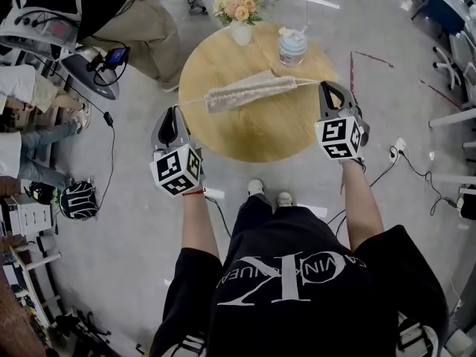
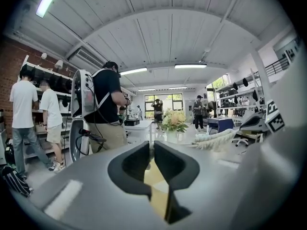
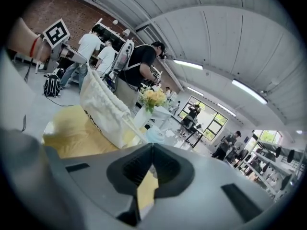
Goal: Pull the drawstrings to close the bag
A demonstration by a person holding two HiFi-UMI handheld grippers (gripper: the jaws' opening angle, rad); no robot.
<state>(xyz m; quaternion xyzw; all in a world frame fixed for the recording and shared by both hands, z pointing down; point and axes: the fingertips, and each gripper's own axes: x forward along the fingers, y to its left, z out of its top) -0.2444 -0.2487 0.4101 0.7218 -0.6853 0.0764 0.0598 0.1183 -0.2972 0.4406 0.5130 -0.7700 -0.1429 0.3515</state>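
A cream drawstring bag point(image 1: 249, 91), its mouth gathered into a narrow ruffled strip, hangs stretched level above the round wooden table point(image 1: 253, 136). From each end a thin drawstring runs taut to a gripper. My left gripper point(image 1: 175, 111) is shut on the left drawstring point(image 1: 193, 100), out past the table's left edge. My right gripper point(image 1: 328, 87) is shut on the right drawstring point(image 1: 308, 82). In the left gripper view the jaws point(image 2: 151, 145) are nearly together and the bag point(image 2: 216, 140) shows to the right. In the right gripper view the bag point(image 3: 105, 111) hangs to the left of the shut jaws point(image 3: 151, 147).
A white vase of flowers point(image 1: 239, 10) and a lidded cup point(image 1: 292, 47) stand at the table's far side. A person with a backpack rig point(image 2: 103, 111) stands at the far left, with others behind. Cables and a power strip point(image 1: 398, 149) lie on the floor.
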